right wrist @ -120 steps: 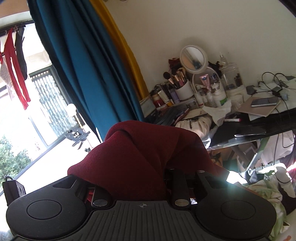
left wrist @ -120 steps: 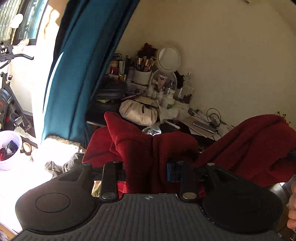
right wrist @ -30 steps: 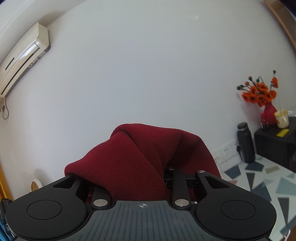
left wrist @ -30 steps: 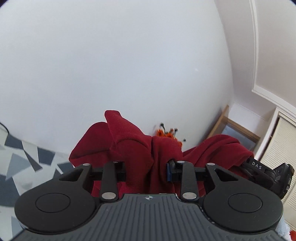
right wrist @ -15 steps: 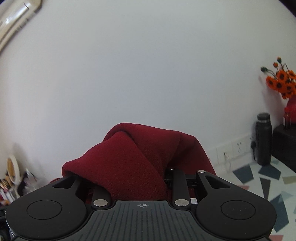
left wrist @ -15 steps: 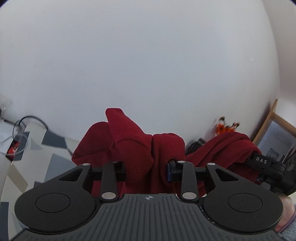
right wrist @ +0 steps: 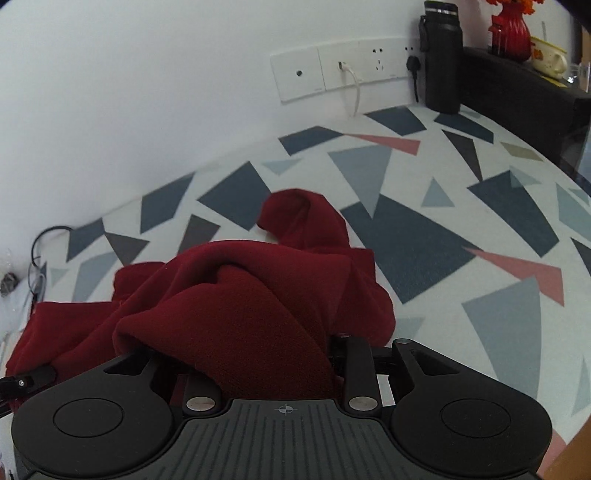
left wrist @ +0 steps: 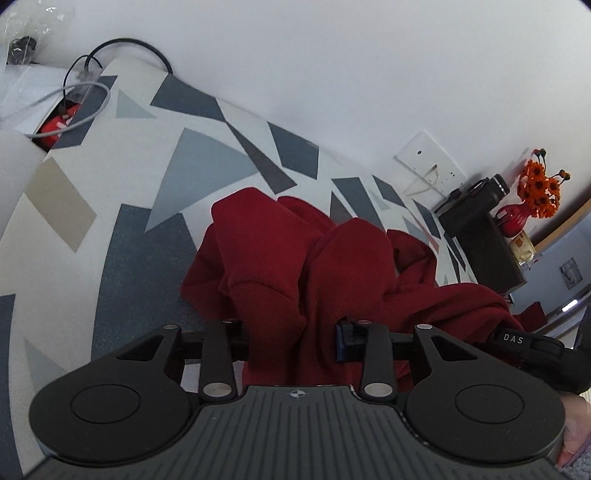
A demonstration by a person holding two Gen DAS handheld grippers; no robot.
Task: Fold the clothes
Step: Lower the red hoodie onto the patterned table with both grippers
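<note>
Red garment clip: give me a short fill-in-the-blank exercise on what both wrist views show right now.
1. Both the left gripper and the right gripper are shut on the ____ garment.
2. The garment's far end lies on a bedsheet printed with grey, blue and pink ____.
3. A black ____ stands by the wall sockets.
4. The vase holds ____ flowers.

Missing words: red; triangles; bottle; orange

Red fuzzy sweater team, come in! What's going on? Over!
Left gripper and right gripper both shut on the dark red fleece garment. Garment bunched, partly on the triangle-patterned bedsheet. Nothing blocking the sheet ahead.
</note>
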